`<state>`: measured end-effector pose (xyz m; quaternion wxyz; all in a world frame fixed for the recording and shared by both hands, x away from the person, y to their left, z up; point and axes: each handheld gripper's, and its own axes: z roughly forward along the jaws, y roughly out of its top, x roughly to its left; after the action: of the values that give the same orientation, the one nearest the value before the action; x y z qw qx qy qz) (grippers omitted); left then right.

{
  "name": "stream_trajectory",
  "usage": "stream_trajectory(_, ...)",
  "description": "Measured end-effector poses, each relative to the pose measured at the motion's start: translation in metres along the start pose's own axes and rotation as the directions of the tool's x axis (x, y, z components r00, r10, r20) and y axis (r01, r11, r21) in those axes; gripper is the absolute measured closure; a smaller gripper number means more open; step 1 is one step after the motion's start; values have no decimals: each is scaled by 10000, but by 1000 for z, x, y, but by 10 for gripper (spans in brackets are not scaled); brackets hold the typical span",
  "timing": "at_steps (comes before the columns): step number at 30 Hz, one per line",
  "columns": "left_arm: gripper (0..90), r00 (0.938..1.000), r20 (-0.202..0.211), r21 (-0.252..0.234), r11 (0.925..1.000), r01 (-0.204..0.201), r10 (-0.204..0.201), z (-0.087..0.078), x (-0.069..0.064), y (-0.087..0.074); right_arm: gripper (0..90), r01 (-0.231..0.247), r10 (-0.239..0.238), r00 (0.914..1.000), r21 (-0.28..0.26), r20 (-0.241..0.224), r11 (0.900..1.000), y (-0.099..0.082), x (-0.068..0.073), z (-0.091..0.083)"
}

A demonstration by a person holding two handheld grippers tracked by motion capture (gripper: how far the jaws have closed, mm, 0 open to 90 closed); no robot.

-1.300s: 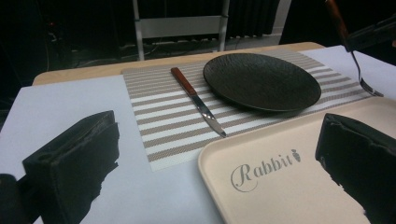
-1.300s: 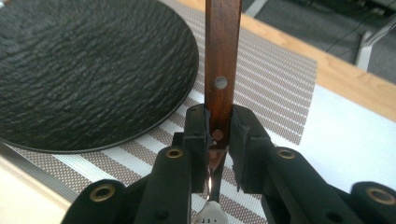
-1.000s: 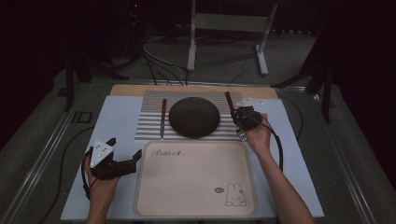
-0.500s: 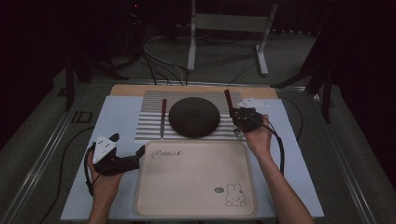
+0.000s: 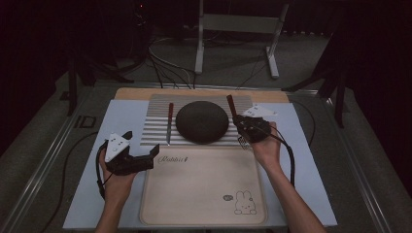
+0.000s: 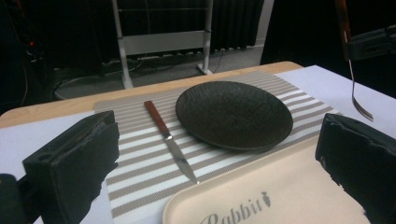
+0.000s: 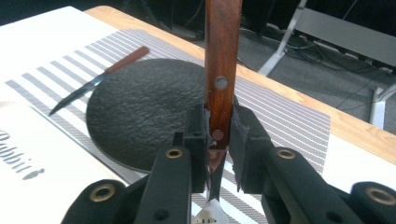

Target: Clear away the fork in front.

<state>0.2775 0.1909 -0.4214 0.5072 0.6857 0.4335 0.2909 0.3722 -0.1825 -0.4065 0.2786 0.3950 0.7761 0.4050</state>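
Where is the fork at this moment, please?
In the high view, the fork is clamped in the right gripper, lifted just right of the black plate, above the striped placemat.

The word "Rabbit" is printed in grey script on the cream tray (image 5: pixel 204 194), along the tray's edge nearest the dark plate (image 5: pixel 201 121), with a small carrot drawn as its last stroke. A small rabbit outline is drawn at the tray's corner farthest from the plate. Beside it, a small oval mark cannot be read.
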Motion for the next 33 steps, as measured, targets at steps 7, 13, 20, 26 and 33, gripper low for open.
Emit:
stream_trajectory(7,3,9998,85,39,9998,-190,190,9,-8,12,779,51,-60,9995,-283,-318,9996,2,12,-9)
stream_trajectory(13,3,9991,263,-8,9995,-323,323,17,-16,22,779,-23,-5,9981,-466,-617,9989,3,20,-14)
stream_trajectory(20,3,9982,464,60,9992,-395,392,29,-26,32,779,29,-83,9961,-620,-876,9981,3,32,-15)
stream_trajectory(26,7,9974,617,49,9993,-363,359,39,-34,38,779,-37,-48,9937,-751,-1124,9972,3,40,-16)
stream_trajectory(33,15,9959,874,-43,9997,-248,251,51,-43,48,779,11,-130,9907,-874,-1357,9962,4,51,-17)
